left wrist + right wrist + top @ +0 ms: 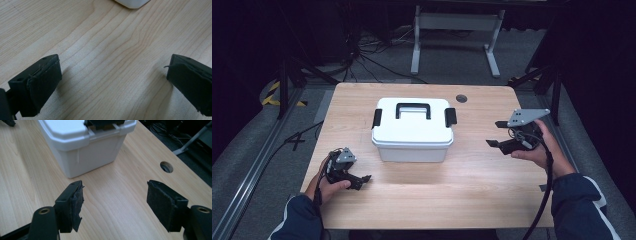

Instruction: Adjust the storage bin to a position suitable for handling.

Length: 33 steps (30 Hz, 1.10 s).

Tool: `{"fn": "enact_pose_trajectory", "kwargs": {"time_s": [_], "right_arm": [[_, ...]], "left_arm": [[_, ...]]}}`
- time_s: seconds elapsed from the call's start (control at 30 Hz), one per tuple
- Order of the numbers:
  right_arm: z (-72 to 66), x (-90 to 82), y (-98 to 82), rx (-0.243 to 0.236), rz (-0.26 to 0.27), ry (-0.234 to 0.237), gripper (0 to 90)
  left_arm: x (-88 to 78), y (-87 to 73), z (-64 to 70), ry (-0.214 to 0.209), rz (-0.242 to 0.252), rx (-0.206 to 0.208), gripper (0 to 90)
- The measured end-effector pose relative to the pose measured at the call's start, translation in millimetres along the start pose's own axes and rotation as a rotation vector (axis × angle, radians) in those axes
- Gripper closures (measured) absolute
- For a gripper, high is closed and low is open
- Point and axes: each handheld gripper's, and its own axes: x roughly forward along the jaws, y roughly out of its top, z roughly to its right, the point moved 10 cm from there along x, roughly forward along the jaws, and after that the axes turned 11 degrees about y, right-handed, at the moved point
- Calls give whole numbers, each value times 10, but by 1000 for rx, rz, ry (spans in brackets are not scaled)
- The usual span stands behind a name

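While the white box (413, 131) sits mid-table, lid on | right gripper (498, 133) spread wide, empty, raised beside its right end | left gripper (360, 181) spread, empty, near its front-left corner

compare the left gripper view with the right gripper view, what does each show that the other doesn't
Left gripper view alone: the left hand-held gripper, jaws wide apart over bare wood, with just a corner of the white storage box at the top edge.
Right gripper view alone: the right hand-held gripper, open, the box's black side latch, the round table hole.
Both: the box and the wooden table.
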Motion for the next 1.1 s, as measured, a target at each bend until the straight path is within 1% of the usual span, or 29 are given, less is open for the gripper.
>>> {"fn": "enact_pose_trajectory", "kwargs": {"time_s": [0.03, 0.07, 0.1, 0.13, 0.17, 0.2, 0.23, 0.4, 0.47, 0.53, 0.6, 0.67, 0.73, 0.8, 0.93, 1.03, 1.07, 1.1], "right_arm": [[-8, 13, 90, -10, 1, 13, 302], [-8, 13, 90, -10, 1, 13, 302], [-10, 25, 138, -22, -2, 14, 301], [-12, 60, 227, -35, -9, 22, 298], [-12, 60, 227, -35, -9, 22, 298], [-12, 101, 315, -50, -12, 27, 298], [-12, 101, 315, -50, -12, 27, 298], [-37, 226, 539, -81, -16, 60, 298], [-43, 270, 615, -92, -27, 64, 298], [-56, 311, 700, -102, -27, 81, 298], [-61, 358, 775, -111, -40, 88, 298], [-67, 413, 866, -120, -44, 105, 299], [-64, 462, 929, -129, -56, 107, 299], [-68, 534, 1003, -136, -71, 123, 302], [-73, 702, 1123, -155, -107, 140, 301], [-87, 831, 1180, -157, -130, 159, 301], [-87, 831, 1180, -157, -130, 159, 301], [-85, 876, 1192, -157, -139, 163, 301]], "left_arm": [[0, 0, 0, 0, 0, 0, 2], [0, 0, 0, 0, 0, 0, 2], [0, 0, 0, 0, 0, 0, 2], [0, 0, 0, 0, 0, 0, 2], [0, 0, -1, 0, 0, 1, 2], [0, -1, -1, 0, 0, 1, 2], [0, -1, -1, 0, 0, 1, 2], [-1, -1, -1, 0, -1, 1, 2], [0, 0, 0, 0, 0, 0, 2], [0, -1, 0, 0, 0, 1, 2], [-1, -1, -1, 0, 0, 1, 2], [-1, -1, -1, 0, -1, 1, 2], [-1, -1, -1, 0, 0, 1, 2], [-1, -1, -1, 0, -1, 2, 2], [-1, -1, 0, 0, 0, 1, 2], [-1, -1, 0, 0, 0, 2, 2], [-1, -1, 0, 0, 0, 2, 2], [-4, -5, 6, -4, -3, -2, 2]]}}
